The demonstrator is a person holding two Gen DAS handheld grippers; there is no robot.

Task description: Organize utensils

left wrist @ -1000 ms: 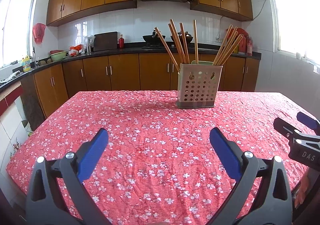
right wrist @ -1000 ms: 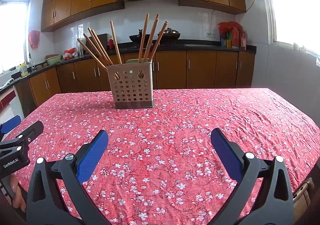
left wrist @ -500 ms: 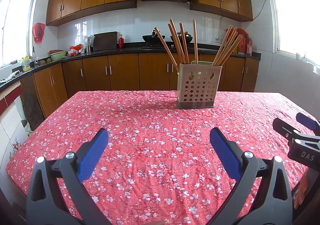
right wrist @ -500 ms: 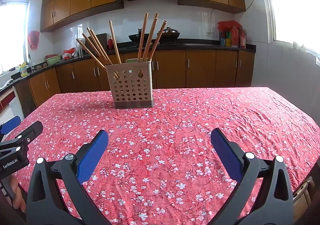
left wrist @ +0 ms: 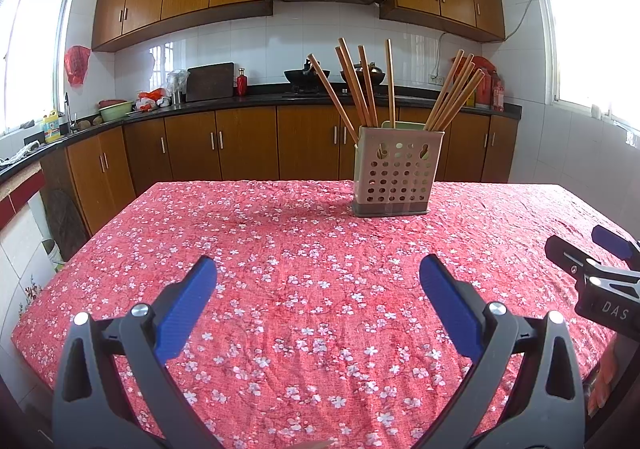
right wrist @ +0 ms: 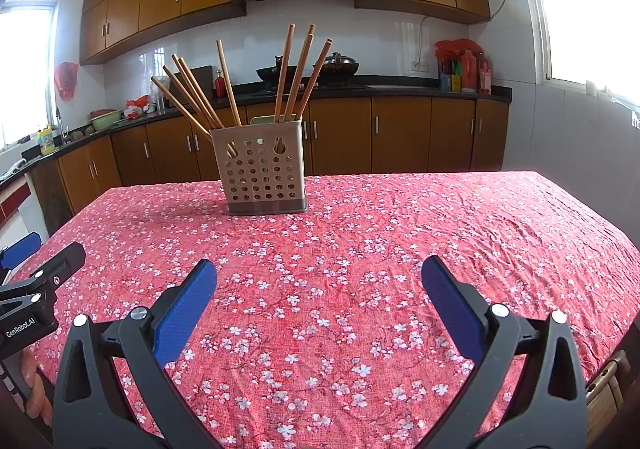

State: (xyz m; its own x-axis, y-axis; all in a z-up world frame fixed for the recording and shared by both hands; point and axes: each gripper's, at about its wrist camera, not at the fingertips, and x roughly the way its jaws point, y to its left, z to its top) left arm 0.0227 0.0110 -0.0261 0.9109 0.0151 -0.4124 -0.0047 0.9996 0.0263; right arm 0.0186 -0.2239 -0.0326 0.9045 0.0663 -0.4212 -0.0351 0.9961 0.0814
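A beige perforated utensil holder (left wrist: 398, 173) (right wrist: 262, 169) stands upright on the far middle of the table (left wrist: 280, 289). Several wooden chopsticks (left wrist: 360, 81) (right wrist: 296, 69) lean out of it in two bunches, left and right. My left gripper (left wrist: 318, 277) hovers open over the near part of the cloth, nothing between its blue pads. My right gripper (right wrist: 319, 277) is likewise open and empty, well short of the holder. Each gripper shows at the edge of the other's view: the right gripper (left wrist: 592, 269), the left gripper (right wrist: 36, 269).
A red floral tablecloth (right wrist: 440, 229) covers the whole table. Beyond it run wooden kitchen cabinets (left wrist: 240, 145) under a dark counter with a wok (right wrist: 276, 71) and bottles (right wrist: 468, 69). A hand (right wrist: 34, 389) holds the left gripper's handle. Table edges fall away on the left and right.
Both views have tilted slightly, so the holder sits a touch higher in frame. Both grippers stay open and empty.
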